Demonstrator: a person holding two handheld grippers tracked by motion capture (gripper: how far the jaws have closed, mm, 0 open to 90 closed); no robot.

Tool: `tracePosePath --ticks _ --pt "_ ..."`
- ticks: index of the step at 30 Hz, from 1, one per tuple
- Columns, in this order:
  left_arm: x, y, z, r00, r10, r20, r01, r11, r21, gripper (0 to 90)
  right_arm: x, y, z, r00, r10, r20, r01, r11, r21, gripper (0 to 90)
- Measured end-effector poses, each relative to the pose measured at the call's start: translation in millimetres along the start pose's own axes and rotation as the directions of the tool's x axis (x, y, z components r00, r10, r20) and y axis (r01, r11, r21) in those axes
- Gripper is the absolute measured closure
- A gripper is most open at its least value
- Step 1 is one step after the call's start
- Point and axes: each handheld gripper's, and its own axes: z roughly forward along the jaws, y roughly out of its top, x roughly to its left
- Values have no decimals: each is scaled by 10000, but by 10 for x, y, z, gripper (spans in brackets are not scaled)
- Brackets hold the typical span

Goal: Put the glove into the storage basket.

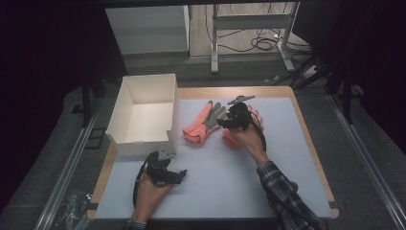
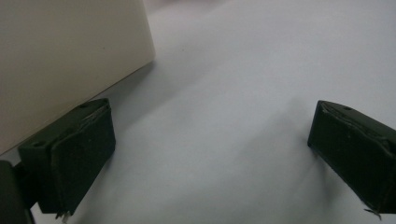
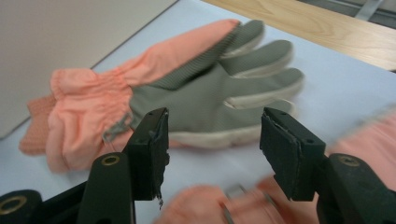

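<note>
A: Where is the right gripper [image 1: 221,120]?

B: Over the middle of the table [image 1: 225,177], above the two gloves; its jaws stand apart with nothing pinched between them. In the right gripper view they frame the grey palm of the first glove [image 3: 187,100], which lies flat behind them.

A: And how does that glove lie?

B: Palm up on the pale blue mat; its orange cuff points toward the white box [image 1: 143,115], its fingers toward the far wooden edge of the table. In the high view it lies just beside the box, between the box and the gripper.

A: The second glove [image 1: 230,139]?

B: It lies under the right hand [image 1: 246,136] and gripper, close to the first one; orange too. In the right gripper view it shows blurred along the bottom edge, below the jaws, with a small metal clip on it; I cannot tell whether the jaws touch it.

A: What about the left gripper [image 1: 182,175]?

B: It sits low over the mat near the front corner of the box; its jaws are spread wide with bare mat between them. In the left gripper view the wall of the box stands just beside one jaw.

A: Is the box holding anything?

B: Its open inside looks bare white from above.
</note>
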Motion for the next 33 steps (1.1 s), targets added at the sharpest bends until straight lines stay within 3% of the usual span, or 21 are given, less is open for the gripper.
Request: tracePosePath --ticks 7,11,15,17,18,21,25,29,33 --pt "2 0 0 10000 -2 8 2 10000 0 11 132 146 284 10000 12 -19 -12 9995 302 402" --pt "1 0 0 10000 -24 18 24 10000 -15 11 239 194 526 9990 -7 457 -47 9930 1183 398" --pt "2 0 0 10000 -22 17 22 10000 -13 11 261 220 606 9970 -29 773 -111 9836 1801 537" --pt "1 0 0 10000 -22 17 22 10000 -12 11 262 218 614 9965 -66 832 -90 9826 1856 590" --pt "2 0 0 10000 -19 18 19 10000 -15 11 266 185 631 9959 -92 896 -72 9833 1817 720" --pt "2 0 0 10000 -21 18 21 10000 -17 12 282 155 628 9948 -205 1001 38 9864 1640 833" --pt "2 0 0 10000 -25 17 25 10000 -17 12 289 158 599 9949 -242 980 85 9874 1579 866" --pt "3 0 0 10000 -25 16 25 10000 -17 13 251 170 507 9981 54 614 -142 9895 1435 873" --pt "5 0 -2 10000 -20 20 20 10000 -1 14 232 157 378 9996 46 284 -82 9915 1296 875"
